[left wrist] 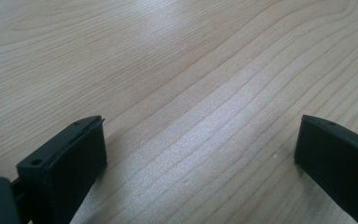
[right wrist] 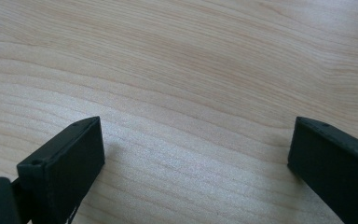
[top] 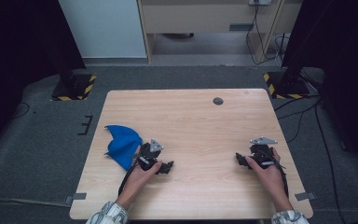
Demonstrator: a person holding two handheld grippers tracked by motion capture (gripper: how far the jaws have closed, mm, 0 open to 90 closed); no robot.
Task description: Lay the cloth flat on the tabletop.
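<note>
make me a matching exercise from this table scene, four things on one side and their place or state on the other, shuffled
Things:
1. blue cloth
2. left tongs
3. right tongs
4. round grey cap

Places or states:
A. set in the tabletop near the far edge
B. open, low over bare wood near the table's right side
C. crumpled near the table's left edge
D. open, low over bare wood just right of the cloth

Pairs: 1-C, 2-D, 3-B, 4-A

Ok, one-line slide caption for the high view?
Both hand-held tongs, left and right, rest open on the light wooden table; crumpled blue cloth beside the left.
</note>
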